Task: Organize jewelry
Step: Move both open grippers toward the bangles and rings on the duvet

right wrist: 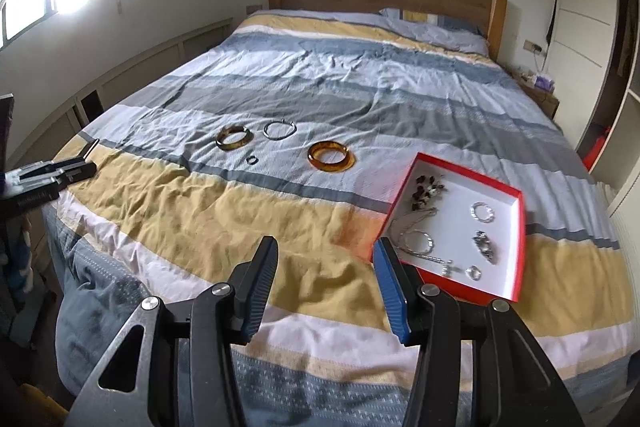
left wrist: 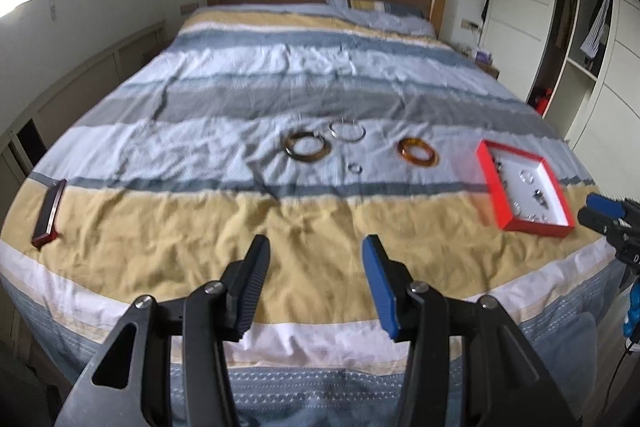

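jewelry sits on the striped bed (right wrist: 240, 219): dark bangle (right wrist: 234, 138), wire hoop (right wrist: 280, 129), small ring (right wrist: 252, 160) and amber bangle (right wrist: 331, 156) loose mid-bed. red box (right wrist: 520, 227) near right, holds beads, chains, rings. dark case (left wrist: 49, 213) near left edge. left gripper (left wrist: 316, 269) and right gripper (right wrist: 326, 271) both spread, nothing between the jaws, over the near yellow stripe.

Red box (right wrist: 520, 247), shallow, white-lined, open, lying flat on the striped bed cover; holds dark beads (right wrist: 424, 191), silver chain (right wrist: 416, 241) and small silver rings (right wrist: 482, 211). Loose on the cover, apart from the box: amber bangle (right wrist: 331, 156); darker tortoiseshell bangle (right wrist: 234, 138); thin silver bangle (right wrist: 279, 129) just beside it; small ring (right wrist: 252, 160) between the bangles.
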### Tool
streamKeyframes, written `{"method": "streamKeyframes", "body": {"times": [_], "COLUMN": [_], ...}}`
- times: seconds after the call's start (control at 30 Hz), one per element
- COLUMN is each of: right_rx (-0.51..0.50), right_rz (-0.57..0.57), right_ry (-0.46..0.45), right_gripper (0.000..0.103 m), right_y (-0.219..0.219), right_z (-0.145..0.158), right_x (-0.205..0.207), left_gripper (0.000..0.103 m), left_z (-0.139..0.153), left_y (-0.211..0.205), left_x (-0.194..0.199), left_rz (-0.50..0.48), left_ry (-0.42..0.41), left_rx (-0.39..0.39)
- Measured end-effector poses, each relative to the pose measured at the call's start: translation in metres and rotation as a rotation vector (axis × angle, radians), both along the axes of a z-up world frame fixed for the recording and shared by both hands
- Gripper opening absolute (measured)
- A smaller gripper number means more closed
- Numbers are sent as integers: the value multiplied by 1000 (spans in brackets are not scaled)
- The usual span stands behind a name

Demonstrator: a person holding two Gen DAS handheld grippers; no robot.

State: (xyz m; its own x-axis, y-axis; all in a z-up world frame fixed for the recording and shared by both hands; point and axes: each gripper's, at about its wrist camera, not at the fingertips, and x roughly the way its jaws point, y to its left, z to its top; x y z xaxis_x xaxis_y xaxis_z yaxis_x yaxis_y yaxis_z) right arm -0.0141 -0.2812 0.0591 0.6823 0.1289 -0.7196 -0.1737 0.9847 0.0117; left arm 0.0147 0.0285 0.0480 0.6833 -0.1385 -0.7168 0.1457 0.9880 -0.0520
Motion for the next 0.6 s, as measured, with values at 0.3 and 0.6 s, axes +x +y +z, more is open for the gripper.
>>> {"method": "streamKeyframes", "body": {"times": [0.3,0.6], "right_rx": [37,55], "right_rz": [-10,-47], "right_ry": [83,123], "right_gripper": [49,49], "right_y": [7,8], "right_z": [-44,-75], "right_x": [74,159], "left_gripper": [46,46], "left_z": [-55,-87], "left_y": [-31,-55], "left_x": [62,138], "left_rz": [-63,-98], "left_ry": [114,155], "left_rx": [8,-15]}}
